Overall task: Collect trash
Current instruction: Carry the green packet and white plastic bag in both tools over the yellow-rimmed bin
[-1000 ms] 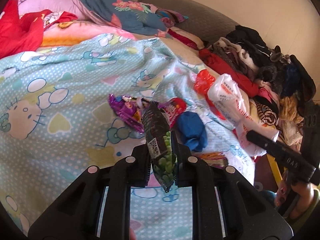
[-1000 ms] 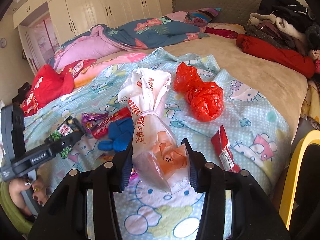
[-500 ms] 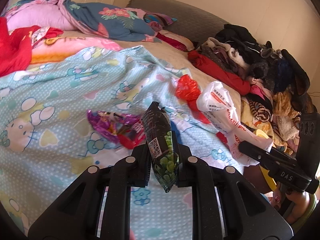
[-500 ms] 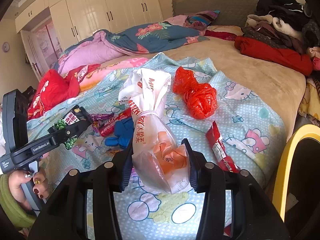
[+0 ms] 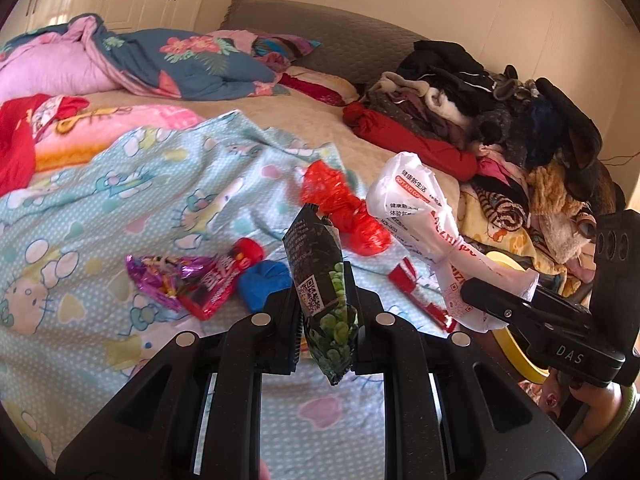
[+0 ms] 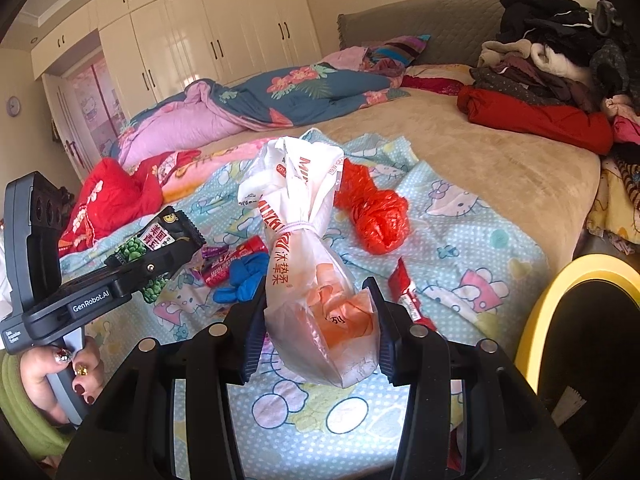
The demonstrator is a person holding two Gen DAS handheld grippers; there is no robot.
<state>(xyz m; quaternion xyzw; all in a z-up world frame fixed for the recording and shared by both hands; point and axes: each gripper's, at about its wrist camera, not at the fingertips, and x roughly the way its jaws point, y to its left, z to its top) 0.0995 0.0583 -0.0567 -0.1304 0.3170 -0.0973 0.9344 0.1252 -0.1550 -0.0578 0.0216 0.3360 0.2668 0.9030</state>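
Observation:
My left gripper (image 5: pixel 326 320) is shut on a black snack packet with green peas (image 5: pixel 322 280), held above the bed. It also shows in the right wrist view (image 6: pixel 156 248). My right gripper (image 6: pixel 320 320) is shut on a tied white plastic bag (image 6: pixel 304 240), which also shows in the left wrist view (image 5: pixel 424 216). On the blue cartoon sheet (image 5: pixel 120 200) lie a crumpled red plastic bag (image 5: pixel 344 212), a blue glove (image 5: pixel 264 284), a purple wrapper (image 5: pixel 164 276), a red wrapper (image 5: pixel 224 280) and a small red sachet (image 6: pixel 408 292).
A yellow-rimmed black bin (image 6: pixel 580 328) stands at the bed's right edge. A heap of clothes (image 5: pixel 500 120) fills the bed's right side. Quilts (image 6: pixel 280 96) and red cloth (image 6: pixel 108 200) lie at the back and left. White wardrobes (image 6: pixel 180 40) stand behind.
Both grippers have drawn back and to the right with their loads. The yellow bin has come further into the right wrist view.

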